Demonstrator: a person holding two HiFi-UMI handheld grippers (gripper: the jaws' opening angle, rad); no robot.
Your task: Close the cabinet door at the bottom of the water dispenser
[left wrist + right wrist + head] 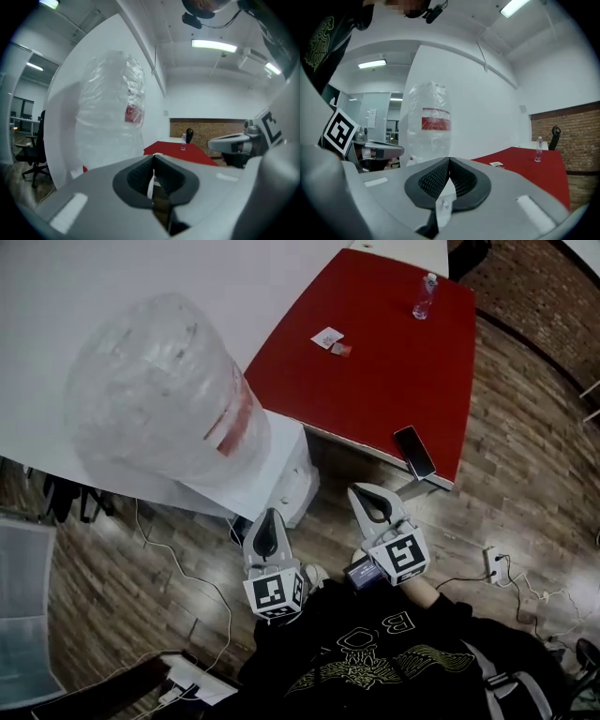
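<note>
Jaws first: on my left gripper [268, 515] they are pressed together with nothing between them, and on my right gripper [362, 489] they are likewise together and empty. I hold both close to my chest, side by side and apart, tips pointing away from me.

Straight ahead of the left gripper stands the dispenser [292, 474], a white body of which I see only the top corner. A big clear jug [159, 390] with a red label band sits on it and covers most of it. The door at its foot is hidden below that from the head view, and neither gripper view takes it in; both look level at the jug, which stands above and left of the jaws in each.

I count two grippers, one dispenser and one jug. Further out on the right is one red table [394, 362], carrying one small bottle [425, 296], one phone [413, 452] at its near edge and one card [327, 337].
</note>
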